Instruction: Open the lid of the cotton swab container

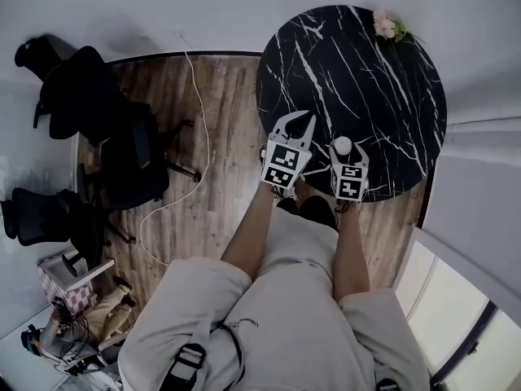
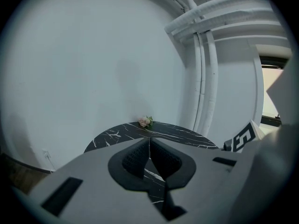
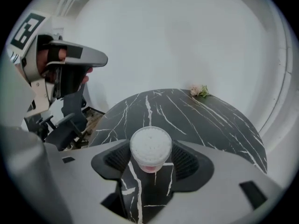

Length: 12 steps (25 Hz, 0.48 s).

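The cotton swab container (image 1: 343,145) is a small round tub with a see-through lid over white swab tips. It stands near the front edge of the round black marble table (image 1: 358,72). My right gripper (image 1: 343,151) is open and straddles it. In the right gripper view the container (image 3: 150,148) sits between the pads (image 3: 117,158), which lie close beside its sides without squeezing it. My left gripper (image 1: 296,122) hovers just left of it, shut with nothing in it. In the left gripper view its fingers (image 2: 149,155) meet over the table (image 2: 177,134).
A small pink flower (image 1: 387,27) lies at the table's far edge. Black office chairs (image 1: 122,145) and a white cable (image 1: 199,112) are on the wooden floor to the left. A white wall curves behind the table. The left gripper (image 3: 60,64) shows in the right gripper view.
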Motion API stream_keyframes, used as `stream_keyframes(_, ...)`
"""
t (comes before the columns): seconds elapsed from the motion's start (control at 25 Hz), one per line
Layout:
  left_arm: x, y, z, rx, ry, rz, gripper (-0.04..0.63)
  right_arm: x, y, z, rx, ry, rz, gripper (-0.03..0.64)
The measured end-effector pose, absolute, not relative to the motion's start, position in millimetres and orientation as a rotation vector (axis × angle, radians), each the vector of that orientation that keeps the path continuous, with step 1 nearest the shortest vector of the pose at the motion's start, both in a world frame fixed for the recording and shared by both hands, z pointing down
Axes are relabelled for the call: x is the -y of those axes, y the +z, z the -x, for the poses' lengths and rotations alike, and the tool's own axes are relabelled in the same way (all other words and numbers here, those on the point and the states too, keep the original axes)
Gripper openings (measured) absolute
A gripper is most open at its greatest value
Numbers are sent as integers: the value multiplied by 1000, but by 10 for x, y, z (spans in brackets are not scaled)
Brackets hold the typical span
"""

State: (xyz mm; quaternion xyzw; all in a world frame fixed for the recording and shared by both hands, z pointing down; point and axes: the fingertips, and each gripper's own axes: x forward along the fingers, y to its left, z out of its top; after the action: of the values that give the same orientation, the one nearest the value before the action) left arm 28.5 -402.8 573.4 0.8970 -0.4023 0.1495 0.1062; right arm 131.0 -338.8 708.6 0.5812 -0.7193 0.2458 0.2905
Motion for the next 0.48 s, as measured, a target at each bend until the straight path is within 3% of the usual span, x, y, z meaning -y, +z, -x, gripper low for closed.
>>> stream_keyframes(0.48, 3970, 5546, -714, 991, 443, -2788, 26, 3887, 5616, -1654, 2125, 528, -1775, 282)
